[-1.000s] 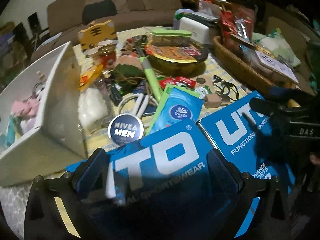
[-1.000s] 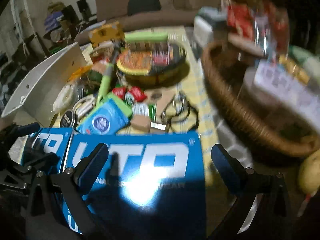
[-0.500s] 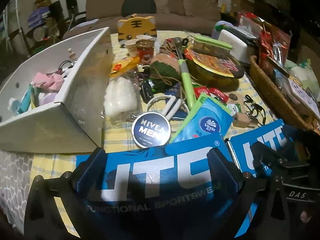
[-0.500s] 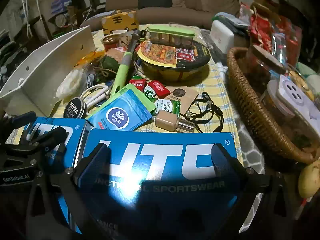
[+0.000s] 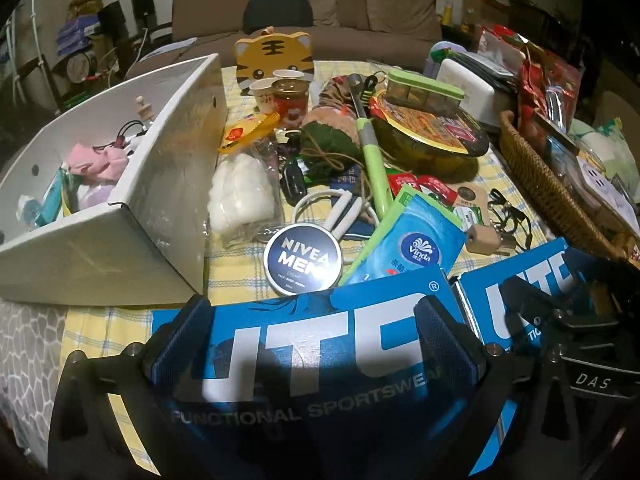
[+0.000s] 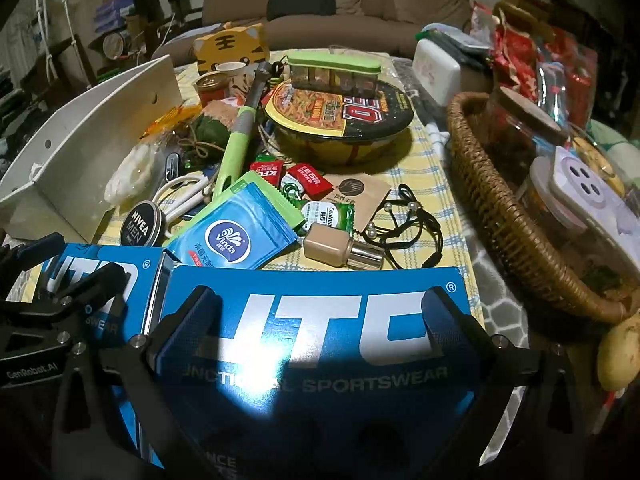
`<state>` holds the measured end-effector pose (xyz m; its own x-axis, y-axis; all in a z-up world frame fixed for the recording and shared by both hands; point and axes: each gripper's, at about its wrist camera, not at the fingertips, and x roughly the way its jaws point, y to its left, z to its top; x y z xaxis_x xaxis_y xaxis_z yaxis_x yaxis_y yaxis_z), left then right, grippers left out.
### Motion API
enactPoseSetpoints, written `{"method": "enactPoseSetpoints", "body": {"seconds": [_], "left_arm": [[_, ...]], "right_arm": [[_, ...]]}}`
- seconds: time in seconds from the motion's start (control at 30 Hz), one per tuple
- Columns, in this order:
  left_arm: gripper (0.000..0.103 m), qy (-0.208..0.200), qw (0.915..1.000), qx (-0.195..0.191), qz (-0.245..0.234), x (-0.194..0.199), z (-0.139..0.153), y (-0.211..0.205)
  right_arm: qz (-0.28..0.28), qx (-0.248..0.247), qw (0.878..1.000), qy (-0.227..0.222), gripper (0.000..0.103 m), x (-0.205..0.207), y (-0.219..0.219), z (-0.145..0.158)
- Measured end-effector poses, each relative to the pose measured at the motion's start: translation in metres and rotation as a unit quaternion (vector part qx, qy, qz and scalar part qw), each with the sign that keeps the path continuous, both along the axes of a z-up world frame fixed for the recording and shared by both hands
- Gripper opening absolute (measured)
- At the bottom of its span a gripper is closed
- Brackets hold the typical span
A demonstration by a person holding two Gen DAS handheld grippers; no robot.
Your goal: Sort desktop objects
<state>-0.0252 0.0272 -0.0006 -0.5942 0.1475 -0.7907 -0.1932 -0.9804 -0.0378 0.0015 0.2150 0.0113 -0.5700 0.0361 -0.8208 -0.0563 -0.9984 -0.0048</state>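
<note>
While both tools hover low over the near edge of the bench [image 5: 120, 320], neither grips anything: the left tool [image 5: 312, 320] stands spread above one blue UTO box [image 5: 320, 344], the right tool [image 6: 320, 312] spread above the other blue UTO box [image 6: 320, 320]. Both boxes lie flat, side by side. Judging by this, the step is choosing a first item; next, one tool must drop and close on something, likely bound for the white bin [image 5: 160, 184].
</note>
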Motion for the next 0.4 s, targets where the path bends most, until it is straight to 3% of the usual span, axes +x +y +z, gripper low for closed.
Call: {"method": "enactPoseSetpoints", "body": {"seconds": [0.4], "left_arm": [[0.103, 0.0, 1.0, -0.001, 0.002, -0.0011, 0.0, -0.001]], "right_arm": [[0.0, -0.001, 1.0, 0.0, 0.103, -0.0001, 0.0003, 0.0001]]}}
